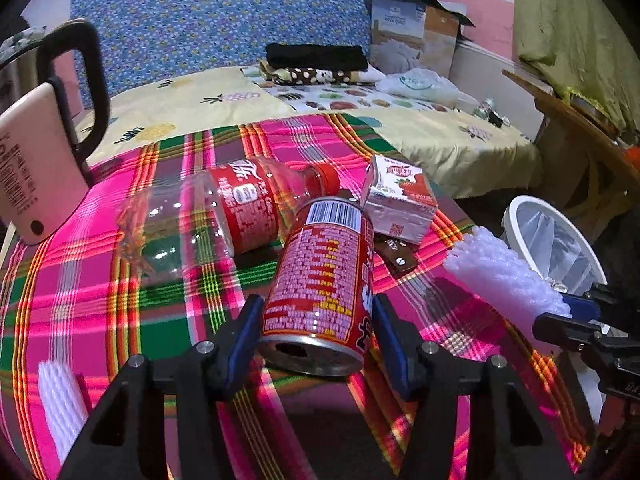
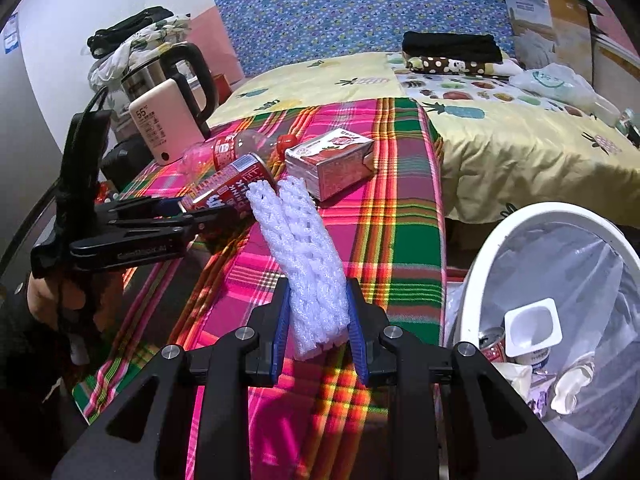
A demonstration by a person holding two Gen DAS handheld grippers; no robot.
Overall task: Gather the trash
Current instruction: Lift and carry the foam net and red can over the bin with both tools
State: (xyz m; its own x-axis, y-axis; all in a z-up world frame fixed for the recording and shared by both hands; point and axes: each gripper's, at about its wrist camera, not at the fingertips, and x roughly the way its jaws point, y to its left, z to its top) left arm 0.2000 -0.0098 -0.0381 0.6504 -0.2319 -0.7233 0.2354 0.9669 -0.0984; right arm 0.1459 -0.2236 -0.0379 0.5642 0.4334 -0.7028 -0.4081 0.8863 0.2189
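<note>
While barcode faces up, left tool (image 1: 316, 320) clamps red can (image 1: 320, 276).

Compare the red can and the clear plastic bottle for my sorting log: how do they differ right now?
The red can sits between the left hand-held gripper's fingers; the clear plastic bottle lies untouched on the plaid cloth. The can is opaque metal, its top opened; the bottle is see-through, with its red cap on. Both carry red labels.
</note>
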